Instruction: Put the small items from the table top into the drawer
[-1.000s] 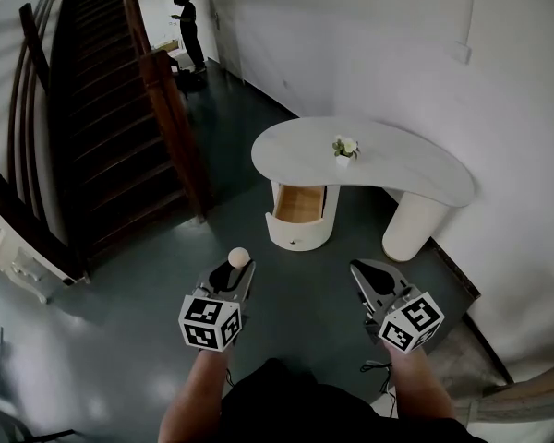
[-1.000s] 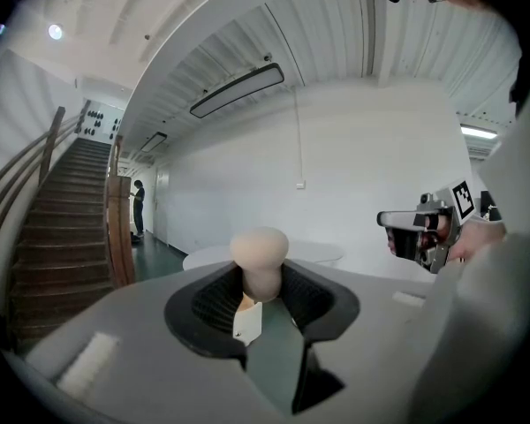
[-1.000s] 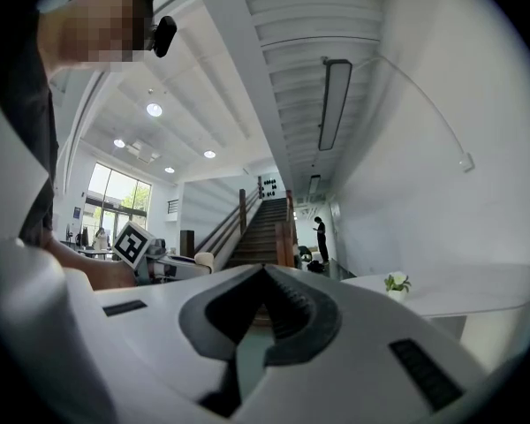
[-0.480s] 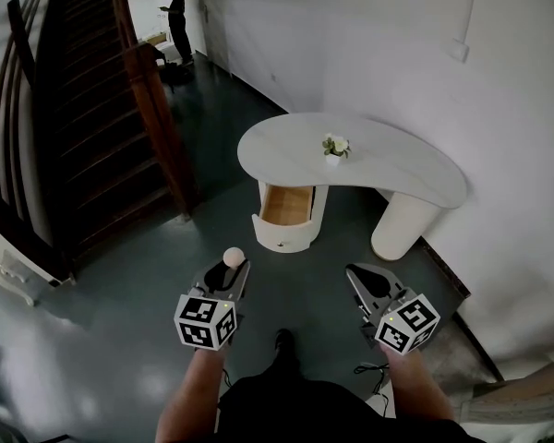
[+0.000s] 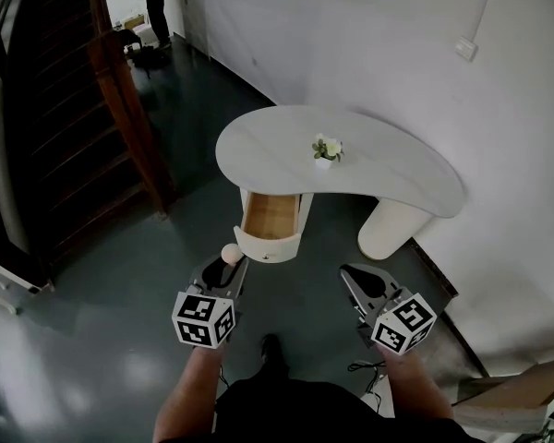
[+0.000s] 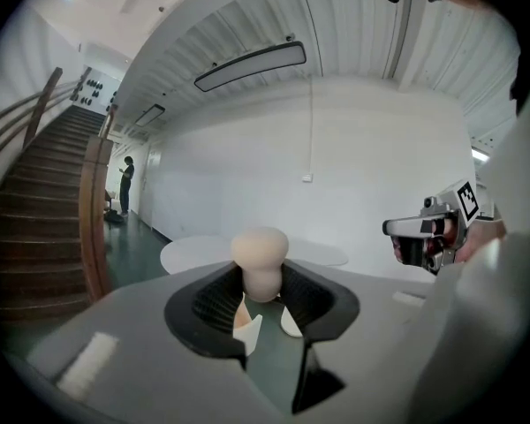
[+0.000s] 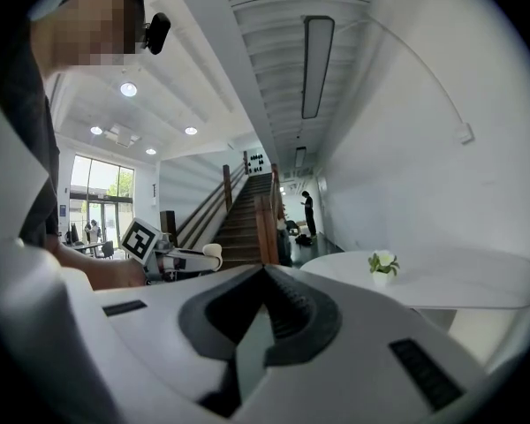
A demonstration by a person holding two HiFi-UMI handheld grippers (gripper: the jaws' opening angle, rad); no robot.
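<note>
**Knob in the left gripper, short of the open drawer**

A dark, glossy floor (image 5: 102, 321) runs past brown stairs (image 5: 65, 137); a person (image 5: 153, 3) stands far off at the back. Against the white wall is a pale, kidney-shaped table (image 5: 388, 169). Its round-fronted drawer (image 5: 270, 218) stands pulled out, with light wood showing inside.

The two grippers hang side by side over the floor, near the drawer front. Each carries a cube (image 5: 204, 318) with black-and-white square patterns. The right gripper (image 7: 267, 276) has its tips together and nothing between them. The left gripper (image 5: 223, 268) is clamped on the knob.

A small white pot of flowers (image 5: 325, 149) sits on the tabletop.

The knob (image 6: 260, 253) is matte beige and mushroom-shaped. Its round head stands upright above the jaws, and its narrower stem is pinched between the ribbed black pads.
</note>
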